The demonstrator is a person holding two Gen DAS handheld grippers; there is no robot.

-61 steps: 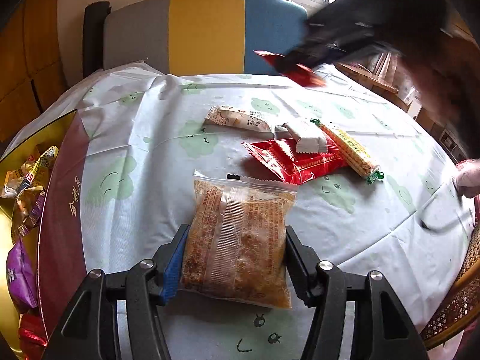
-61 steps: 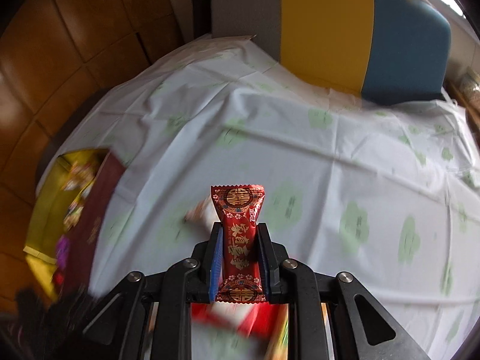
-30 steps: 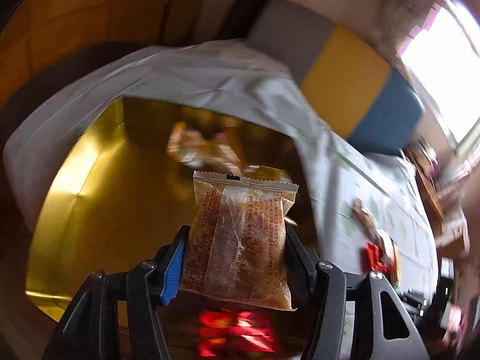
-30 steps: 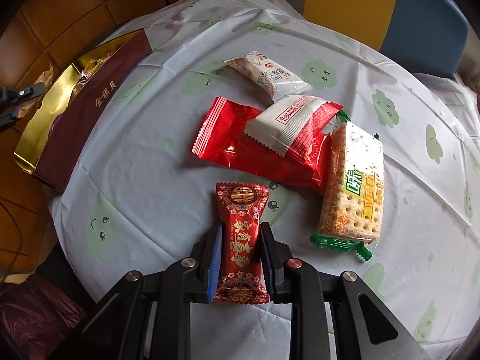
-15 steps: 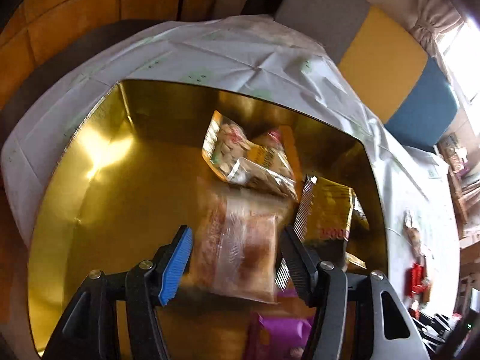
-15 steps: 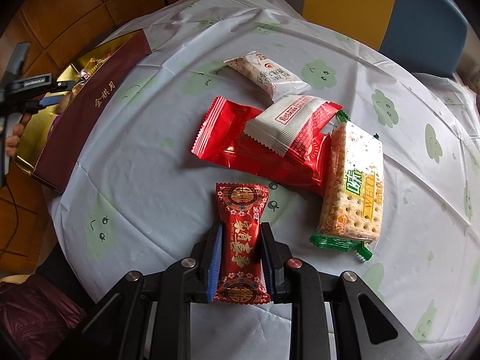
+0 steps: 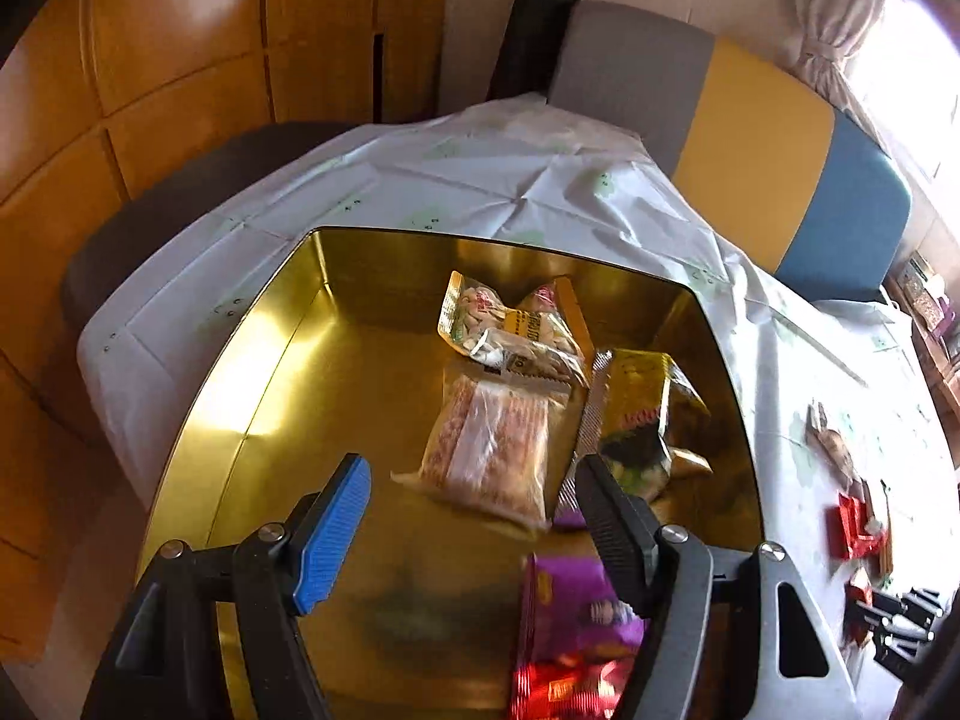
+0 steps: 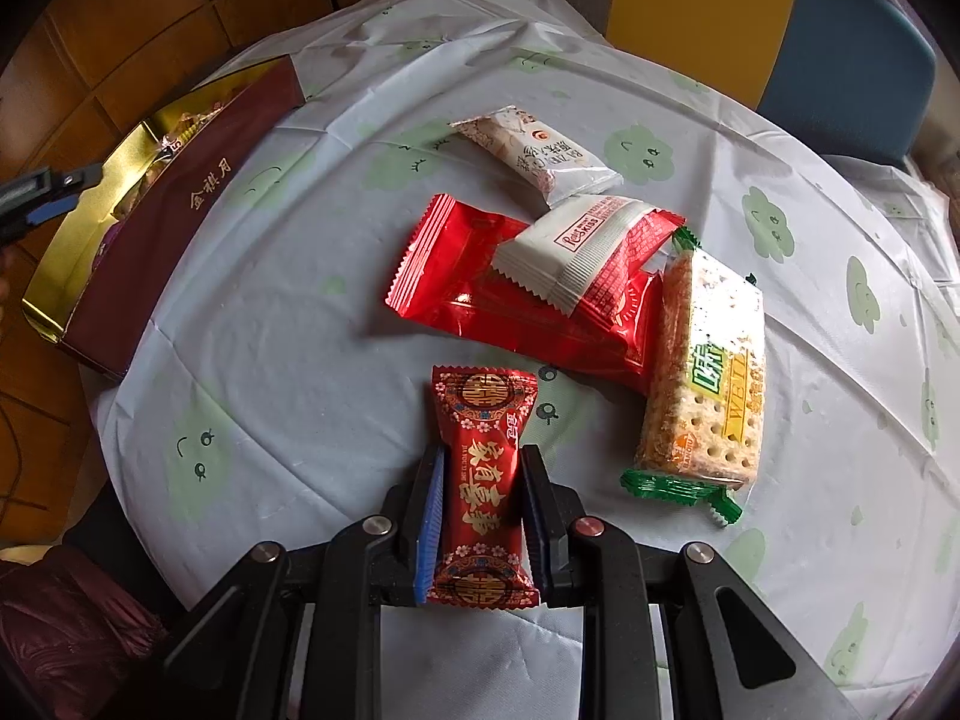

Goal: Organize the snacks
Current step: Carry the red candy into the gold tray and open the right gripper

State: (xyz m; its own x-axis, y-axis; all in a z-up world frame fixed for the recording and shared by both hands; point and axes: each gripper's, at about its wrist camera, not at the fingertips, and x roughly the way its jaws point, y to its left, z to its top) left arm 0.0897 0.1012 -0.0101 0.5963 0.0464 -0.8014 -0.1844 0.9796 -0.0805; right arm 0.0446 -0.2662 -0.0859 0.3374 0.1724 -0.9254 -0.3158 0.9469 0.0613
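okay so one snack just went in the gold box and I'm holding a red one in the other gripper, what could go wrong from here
1. The right gripper pinches the red candy packet only at its lower half; a quick swing could let it slip out.
2. The gold box sits at the table's edge, so a bump might push it off.
3. The white wafer packet leans on the red foil packet beside the cracker pack; grabbing one may drag the others.
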